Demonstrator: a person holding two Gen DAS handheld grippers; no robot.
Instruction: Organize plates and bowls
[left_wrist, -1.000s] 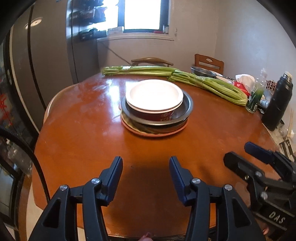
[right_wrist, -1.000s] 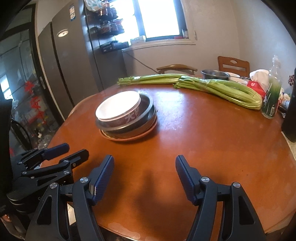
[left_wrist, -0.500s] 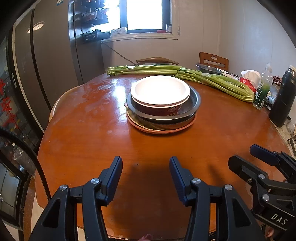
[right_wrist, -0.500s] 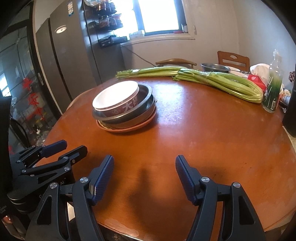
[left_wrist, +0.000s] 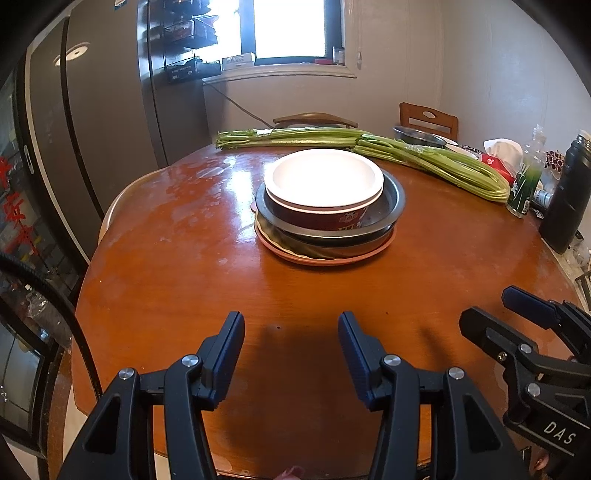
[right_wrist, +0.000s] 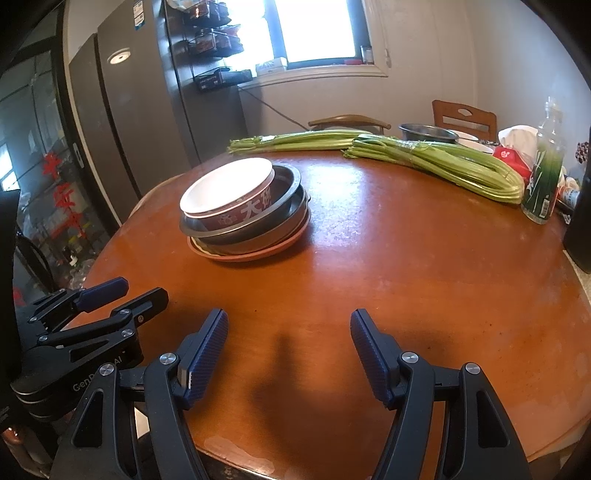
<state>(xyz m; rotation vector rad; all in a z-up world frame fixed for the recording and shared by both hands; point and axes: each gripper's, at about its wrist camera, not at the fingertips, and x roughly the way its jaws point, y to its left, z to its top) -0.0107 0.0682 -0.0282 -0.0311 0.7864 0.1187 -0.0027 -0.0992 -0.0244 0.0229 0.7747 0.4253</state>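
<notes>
Round wooden worktop (left_wrist: 177, 266) carries one nested stack (left_wrist: 327, 206): a white-lined bowl sits in metal basins on a pink plate, mid-table. Near the edge, left gripper (left_wrist: 291, 349) and right gripper (right_wrist: 288, 341) hover open, holding nothing, probably finished.

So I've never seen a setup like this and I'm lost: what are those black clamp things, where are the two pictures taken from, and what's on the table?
Each clamp is a two-finger tool held in a person's hand, with a camera looking along its fingers. One picture is from the left tool, the other from the right tool. Both stand open, holding nothing. On the round wooden table sits a stack: a white-lined bowl in a metal bowl on a pink plate. Behind lie celery bunches, bottles and a black flask.
</notes>
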